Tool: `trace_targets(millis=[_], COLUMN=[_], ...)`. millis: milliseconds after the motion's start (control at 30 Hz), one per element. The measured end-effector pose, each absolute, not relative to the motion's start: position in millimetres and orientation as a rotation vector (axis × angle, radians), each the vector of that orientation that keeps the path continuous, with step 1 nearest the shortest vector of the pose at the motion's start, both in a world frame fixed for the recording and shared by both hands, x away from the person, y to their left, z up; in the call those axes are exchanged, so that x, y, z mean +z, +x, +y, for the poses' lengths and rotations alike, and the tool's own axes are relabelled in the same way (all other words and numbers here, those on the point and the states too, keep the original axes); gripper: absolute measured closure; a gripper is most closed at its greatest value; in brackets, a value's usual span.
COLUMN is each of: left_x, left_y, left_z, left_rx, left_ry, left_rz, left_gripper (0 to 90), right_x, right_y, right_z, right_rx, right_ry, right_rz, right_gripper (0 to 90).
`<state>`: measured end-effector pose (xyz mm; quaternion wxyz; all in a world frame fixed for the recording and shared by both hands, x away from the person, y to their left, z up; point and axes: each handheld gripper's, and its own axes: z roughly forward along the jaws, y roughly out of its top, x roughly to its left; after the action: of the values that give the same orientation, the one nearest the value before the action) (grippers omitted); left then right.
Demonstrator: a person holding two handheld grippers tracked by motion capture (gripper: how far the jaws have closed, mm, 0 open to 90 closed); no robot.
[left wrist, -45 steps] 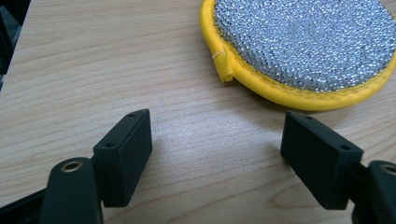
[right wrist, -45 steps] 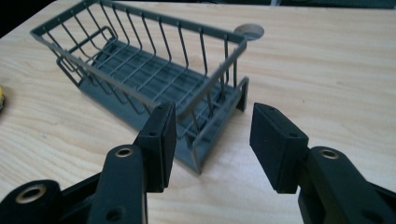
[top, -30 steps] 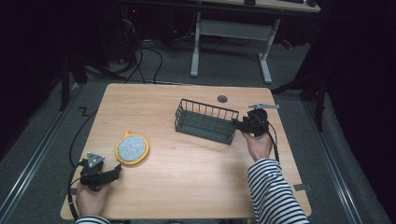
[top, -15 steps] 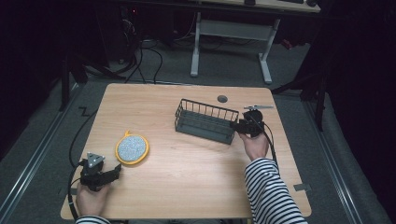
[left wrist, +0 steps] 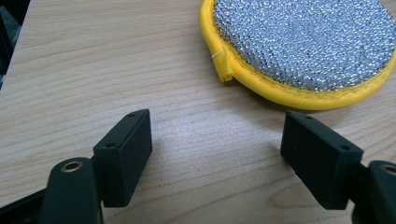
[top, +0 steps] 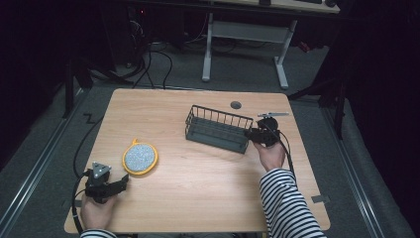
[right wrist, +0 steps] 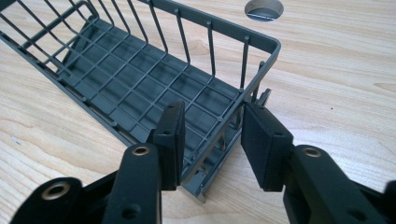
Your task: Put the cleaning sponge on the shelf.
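Right gripper view: the dark wire basket [right wrist: 154, 79] lies on the counter [right wrist: 336, 70]; the right gripper [right wrist: 210, 140] straddles its end wall, its fingers [right wrist: 264, 144] just closing, not yet pressing; far left, by the yellow scrubber [top: 140, 157], the left gripper [left wrist: 215, 158] rests with fingers wide apart.

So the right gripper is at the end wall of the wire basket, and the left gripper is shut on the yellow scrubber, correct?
Not quite. The right gripper does straddle the end wall of the wire basket, its jaws having just been closing. But the left gripper is open and empty; the left gripper view shows the yellow scrubber lying ahead of its jaws.
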<state>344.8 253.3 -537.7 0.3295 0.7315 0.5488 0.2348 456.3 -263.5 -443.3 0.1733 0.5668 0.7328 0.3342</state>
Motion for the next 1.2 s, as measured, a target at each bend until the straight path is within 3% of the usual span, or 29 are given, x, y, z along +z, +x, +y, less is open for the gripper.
trace_targets(millis=[1200], left_x=[-538], left_y=[345], left_z=[253], left_rx=[0.614], left_ry=[1.914], left_rz=[1.436], left_gripper=[25.5], right_x=[-445], right_y=[429], right_z=[-246], right_rx=[0.99], right_ry=[1.444], right_rz=[2.188], right_gripper=[62.6])
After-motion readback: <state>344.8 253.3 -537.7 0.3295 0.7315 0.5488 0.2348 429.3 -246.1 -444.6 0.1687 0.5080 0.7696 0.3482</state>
